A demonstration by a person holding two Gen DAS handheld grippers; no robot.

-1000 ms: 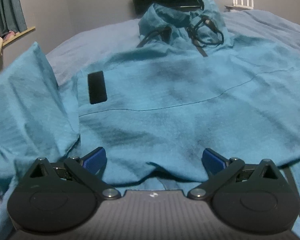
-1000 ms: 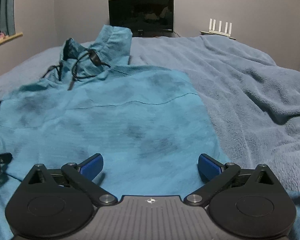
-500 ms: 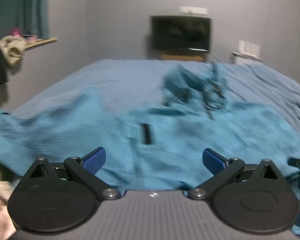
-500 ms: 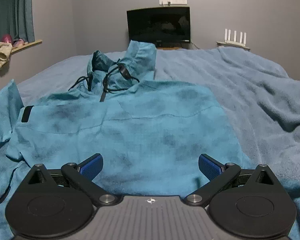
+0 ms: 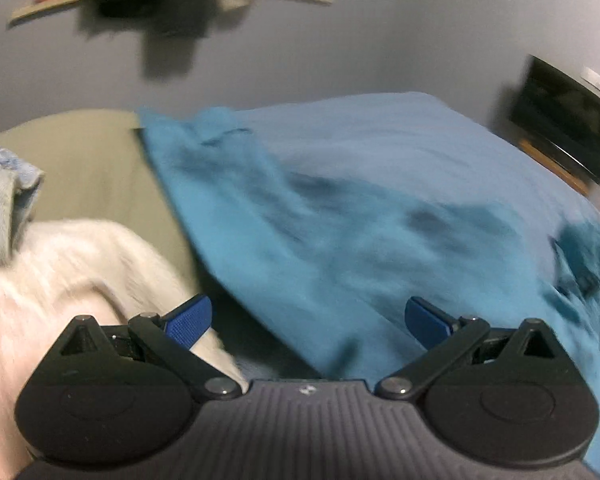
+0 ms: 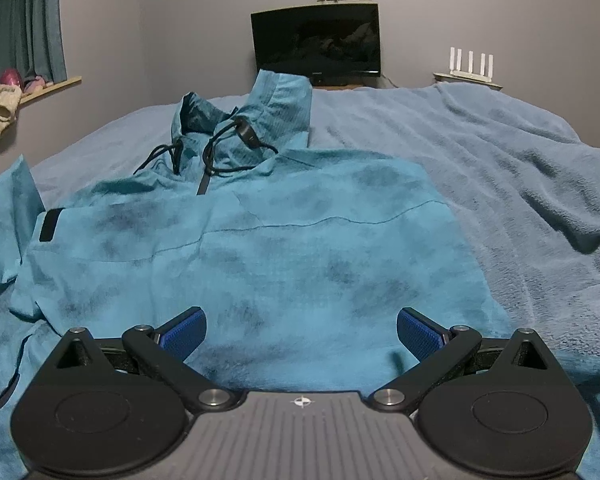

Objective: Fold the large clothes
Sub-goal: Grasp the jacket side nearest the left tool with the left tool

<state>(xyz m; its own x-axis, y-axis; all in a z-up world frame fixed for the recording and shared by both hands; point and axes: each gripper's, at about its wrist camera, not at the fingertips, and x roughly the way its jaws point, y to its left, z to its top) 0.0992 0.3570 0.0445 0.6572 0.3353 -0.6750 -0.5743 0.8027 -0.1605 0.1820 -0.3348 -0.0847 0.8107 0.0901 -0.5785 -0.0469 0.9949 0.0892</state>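
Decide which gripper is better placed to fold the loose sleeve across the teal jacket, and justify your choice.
Probably the left. The left gripper, open, faces the sleeve spread on its side, though that view is blurred. The right gripper, also open, hovers over the jacket body, with the sleeve far off at the left edge.

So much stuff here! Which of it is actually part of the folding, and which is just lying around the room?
Part of the job: teal hooded jacket; blue blanket it lies on; left gripper and right gripper, fingers apart.

Just lying about: black screen; white router; curtain; cream fluffy garment.
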